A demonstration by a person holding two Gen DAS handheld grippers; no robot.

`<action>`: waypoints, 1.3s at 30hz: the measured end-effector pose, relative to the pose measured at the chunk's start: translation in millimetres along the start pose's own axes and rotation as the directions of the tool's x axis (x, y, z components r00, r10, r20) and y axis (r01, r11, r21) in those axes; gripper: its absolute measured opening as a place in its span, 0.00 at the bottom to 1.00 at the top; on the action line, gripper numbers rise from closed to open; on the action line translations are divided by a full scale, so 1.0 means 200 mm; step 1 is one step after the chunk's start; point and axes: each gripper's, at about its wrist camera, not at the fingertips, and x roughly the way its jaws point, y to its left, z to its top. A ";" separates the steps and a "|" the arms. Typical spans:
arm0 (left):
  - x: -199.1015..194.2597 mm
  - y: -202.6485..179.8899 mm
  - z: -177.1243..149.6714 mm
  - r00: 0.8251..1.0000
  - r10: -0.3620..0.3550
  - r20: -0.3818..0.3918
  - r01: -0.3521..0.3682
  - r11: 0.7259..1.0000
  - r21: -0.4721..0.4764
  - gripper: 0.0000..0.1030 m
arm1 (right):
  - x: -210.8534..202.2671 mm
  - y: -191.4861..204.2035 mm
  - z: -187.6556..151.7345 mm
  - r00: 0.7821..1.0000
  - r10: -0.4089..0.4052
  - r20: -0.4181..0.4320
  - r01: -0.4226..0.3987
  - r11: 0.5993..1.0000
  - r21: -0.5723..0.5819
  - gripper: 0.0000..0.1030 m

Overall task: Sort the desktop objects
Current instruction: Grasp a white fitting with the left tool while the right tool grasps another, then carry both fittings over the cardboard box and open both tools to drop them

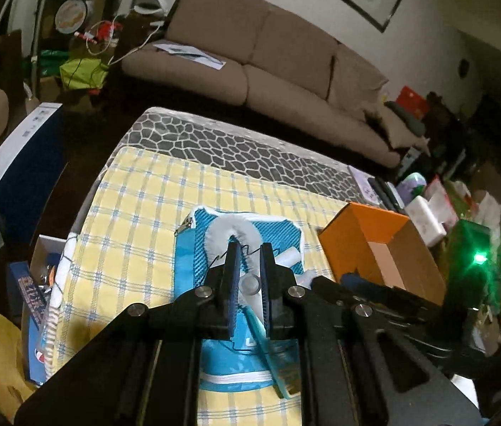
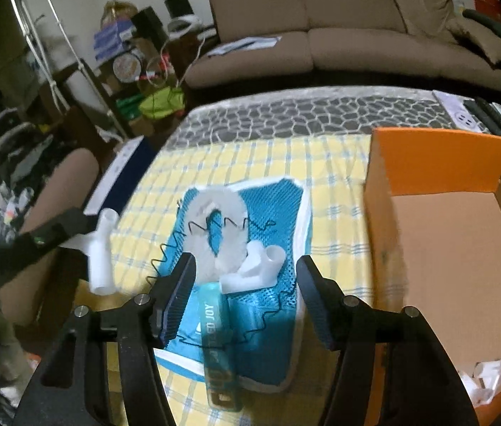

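White pipe tee (image 2: 99, 248) pinched in left claw (image 1: 249, 255); right claw (image 2: 245, 266) spread above second fitting (image 2: 255, 269); orange box (image 2: 438, 163) nearly empty.

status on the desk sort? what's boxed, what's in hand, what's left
Done: a few pale items already lie in the orange box, at its near corner; blurred, can't identify. In hand: left gripper is shut on a white pipe fitting, lifted off the cloth. Right gripper is open, over the blue mesh pouch. Left: second white fitting, fuzzy white piece, teal bottle, black coiled wire.
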 end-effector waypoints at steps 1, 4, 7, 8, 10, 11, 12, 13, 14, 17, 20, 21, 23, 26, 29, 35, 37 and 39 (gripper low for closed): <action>0.00 0.01 0.00 1.000 0.000 -0.004 0.000 1.000 0.000 0.10 | 0.03 0.00 0.00 1.000 -0.008 -0.008 0.008 1.000 0.001 0.60; 0.00 0.03 -0.01 1.000 -0.003 -0.009 0.003 1.000 -0.004 0.10 | 0.10 0.00 0.01 0.999 -0.040 -0.022 0.040 0.999 -0.005 0.61; -0.01 0.04 -0.01 1.000 -0.013 -0.004 0.013 1.000 -0.013 0.10 | 0.16 0.01 0.01 0.994 -0.105 -0.034 0.105 0.994 -0.021 0.63; -0.01 0.05 0.00 1.000 -0.016 -0.002 0.016 1.000 -0.017 0.10 | 0.18 0.01 0.01 0.993 -0.112 -0.040 0.111 0.994 -0.019 0.63; -0.01 0.06 0.00 1.000 -0.022 0.000 0.022 0.999 -0.024 0.10 | 0.22 -0.01 0.01 0.990 -0.132 -0.043 0.131 0.991 -0.015 0.63; -0.01 0.06 0.01 1.000 -0.024 0.000 0.024 0.999 -0.027 0.10 | 0.25 -0.01 0.00 0.989 -0.140 -0.047 0.140 0.990 -0.017 0.63; -0.01 0.07 0.01 1.000 -0.026 0.000 0.026 0.999 -0.031 0.10 | 0.27 -0.01 0.00 0.988 -0.146 -0.052 0.146 0.989 -0.019 0.63; -0.01 0.07 0.01 1.000 -0.028 0.000 0.028 0.999 -0.035 0.10 | 0.29 -0.02 0.00 0.987 -0.152 -0.059 0.151 0.988 -0.022 0.63; 0.00 0.07 0.01 1.000 -0.029 -0.001 0.029 0.999 -0.037 0.10 | 0.30 -0.03 -0.01 0.986 -0.154 -0.063 0.153 0.988 -0.026 0.63; 0.00 0.08 0.01 1.000 -0.030 -0.002 0.030 0.999 -0.039 0.10 | 0.33 -0.05 -0.02 0.979 -0.190 -0.068 0.187 0.981 -0.048 0.31; 0.00 0.08 0.01 0.999 -0.032 -0.003 0.032 0.999 -0.036 0.10 | 0.28 -0.07 -0.02 0.984 -0.176 -0.033 0.175 0.984 -0.035 0.21; 0.00 0.07 0.01 0.999 -0.033 -0.005 0.033 0.999 -0.033 0.10 | 0.25 -0.07 -0.01 0.982 -0.188 -0.015 0.187 0.982 -0.036 0.19; 0.00 0.06 0.01 0.999 -0.035 -0.007 0.035 0.999 -0.025 0.10 | 0.21 -0.06 -0.01 0.979 -0.202 0.010 0.202 0.978 -0.044 0.18; -0.01 0.04 0.00 0.999 -0.038 -0.007 0.038 0.999 -0.022 0.10 | 0.16 -0.04 0.00 0.988 -0.151 0.022 0.152 0.987 -0.046 0.16; -0.01 0.03 0.01 0.999 -0.047 -0.005 0.047 0.999 -0.025 0.10 | 0.09 -0.02 0.00 0.992 -0.118 0.038 0.120 0.991 -0.056 0.16; -0.01 -0.05 0.01 0.997 -0.076 -0.005 0.076 0.997 -0.015 0.10 | -0.12 0.00 0.05 0.992 -0.023 0.127 0.028 0.999 -0.035 0.16; -0.01 -0.09 0.00 0.995 -0.097 -0.008 0.096 0.995 -0.010 0.10 | -0.21 -0.02 0.07 0.988 0.005 0.152 -0.002 1.000 -0.019 0.16; -0.01 -0.13 0.00 0.992 -0.123 -0.012 0.123 0.992 -0.006 0.10 | -0.28 -0.04 0.07 0.986 0.000 0.170 0.003 1.000 -0.016 0.16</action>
